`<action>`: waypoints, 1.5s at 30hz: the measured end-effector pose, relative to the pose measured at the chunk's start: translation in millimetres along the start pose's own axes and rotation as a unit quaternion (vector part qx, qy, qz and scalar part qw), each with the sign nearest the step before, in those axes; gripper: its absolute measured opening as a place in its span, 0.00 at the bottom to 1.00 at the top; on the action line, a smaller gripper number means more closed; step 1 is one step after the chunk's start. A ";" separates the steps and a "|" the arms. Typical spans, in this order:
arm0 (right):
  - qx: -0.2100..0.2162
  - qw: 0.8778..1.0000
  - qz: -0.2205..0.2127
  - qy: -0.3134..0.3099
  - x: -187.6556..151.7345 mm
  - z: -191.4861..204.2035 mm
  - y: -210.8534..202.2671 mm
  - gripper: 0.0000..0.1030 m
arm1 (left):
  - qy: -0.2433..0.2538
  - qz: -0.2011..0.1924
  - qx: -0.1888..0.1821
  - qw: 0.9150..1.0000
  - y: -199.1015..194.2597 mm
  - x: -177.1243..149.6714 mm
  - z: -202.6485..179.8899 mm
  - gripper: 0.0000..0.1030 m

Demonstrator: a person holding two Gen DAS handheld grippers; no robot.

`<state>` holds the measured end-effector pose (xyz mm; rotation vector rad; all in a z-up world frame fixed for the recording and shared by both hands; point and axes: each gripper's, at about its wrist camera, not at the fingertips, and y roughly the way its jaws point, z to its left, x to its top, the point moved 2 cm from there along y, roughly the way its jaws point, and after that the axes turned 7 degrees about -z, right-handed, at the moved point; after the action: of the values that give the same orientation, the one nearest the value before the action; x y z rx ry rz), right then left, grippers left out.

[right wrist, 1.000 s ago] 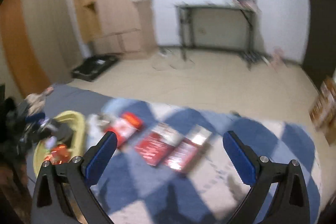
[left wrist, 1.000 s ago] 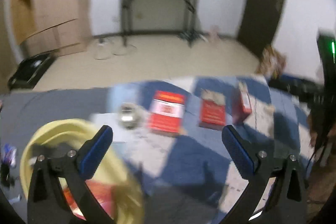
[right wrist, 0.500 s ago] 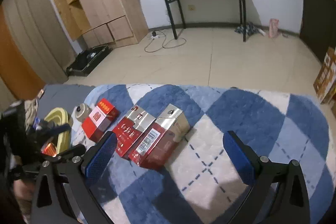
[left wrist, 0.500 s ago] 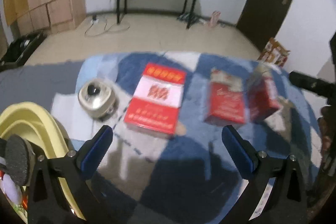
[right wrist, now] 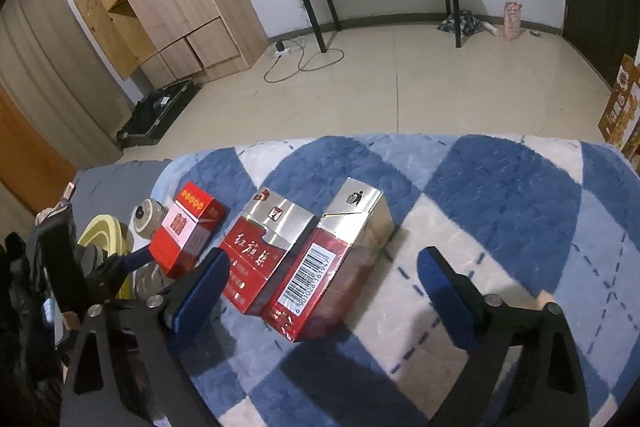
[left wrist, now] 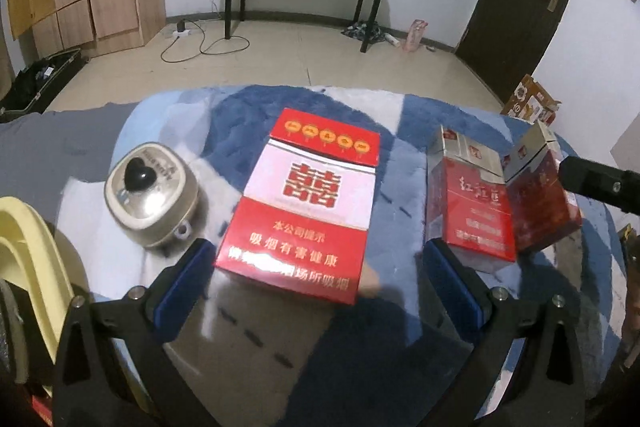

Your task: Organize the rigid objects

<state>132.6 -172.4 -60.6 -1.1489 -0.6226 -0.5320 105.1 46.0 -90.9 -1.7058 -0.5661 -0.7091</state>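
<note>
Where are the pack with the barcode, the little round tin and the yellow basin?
Barcode pack (right wrist: 310, 277), right wrist view, barcode label.
Round tin (left wrist: 150, 197), left wrist view, lid.
Yellow basin (left wrist: 30, 251), left wrist view, rim.

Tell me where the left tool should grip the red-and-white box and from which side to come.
Grip the red-and-white box across its two long side edges, coming from above at its near end. It lies flat on the blanket, centred between the open left tool pads, and the round tin sits clear.
</note>
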 end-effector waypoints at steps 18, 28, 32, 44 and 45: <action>-0.024 1.000 0.001 -0.017 -5.5 -7.5 11.7 0.24 | 0.008 0.002 0.008 1.000 -10.4 -2.0 -1.4 0.75; -0.011 0.999 0.016 -0.036 -10.8 1.2 28.5 0.20 | 0.042 -0.019 0.008 0.999 -5.7 -3.7 -16.3 0.56; -0.033 0.998 -0.003 -0.045 -8.0 0.8 19.2 0.20 | 0.031 -0.021 0.006 0.999 -1.5 -3.1 -13.5 0.57; -0.040 0.997 0.008 -0.061 -14.9 0.4 37.9 0.20 | 0.014 -0.047 0.008 0.999 -9.3 0.4 -9.4 0.55; -0.038 0.997 0.008 -0.060 -14.4 -0.6 37.1 0.20 | 0.019 -0.049 0.012 0.999 -14.6 1.2 -9.3 0.55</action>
<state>147.4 -160.0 -95.3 -1.2626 -0.7009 -0.4791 94.3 40.4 -78.5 -1.6468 -0.6327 -0.8007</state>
